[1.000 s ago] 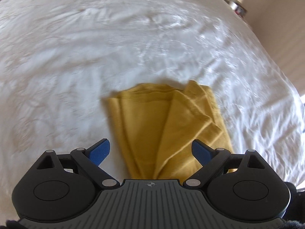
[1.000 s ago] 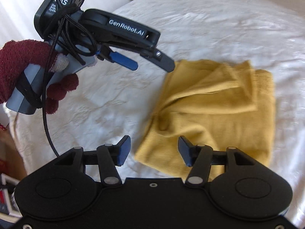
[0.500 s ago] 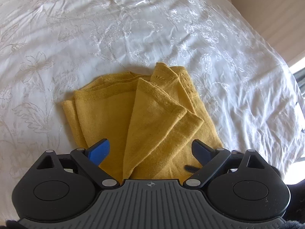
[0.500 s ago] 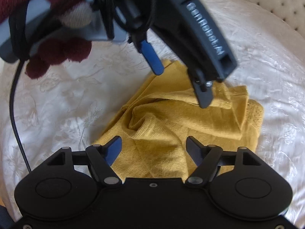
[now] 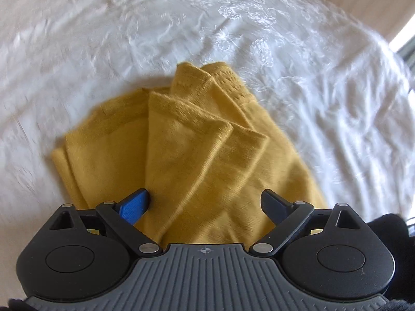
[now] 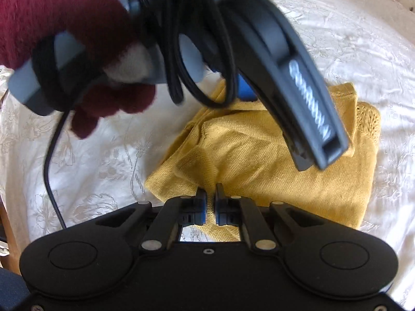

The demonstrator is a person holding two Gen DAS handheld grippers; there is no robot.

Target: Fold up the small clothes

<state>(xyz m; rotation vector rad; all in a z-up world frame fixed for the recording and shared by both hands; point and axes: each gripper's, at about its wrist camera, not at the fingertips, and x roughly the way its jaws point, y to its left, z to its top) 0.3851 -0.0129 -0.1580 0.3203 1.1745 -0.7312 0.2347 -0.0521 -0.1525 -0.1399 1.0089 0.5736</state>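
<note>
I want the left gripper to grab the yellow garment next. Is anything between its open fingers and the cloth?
Nothing visible: the left gripper hangs open right over the yellow garment on the white bedspread.

Mustard-yellow garment (image 5: 197, 160), white floral-embroidered bedspread (image 5: 285, 51)

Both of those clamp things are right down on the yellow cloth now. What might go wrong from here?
1. The right tool has just closed at the near edge of the bunched yellow garment; it may have pinched one layer, or several, so lifting could undo the fold.
2. The left tool is open over overlapping flaps; closing there might grab the wrong flap.
3. Both tools crowd the same garment, so they might bump, and the dangling black cable could snag.
</note>
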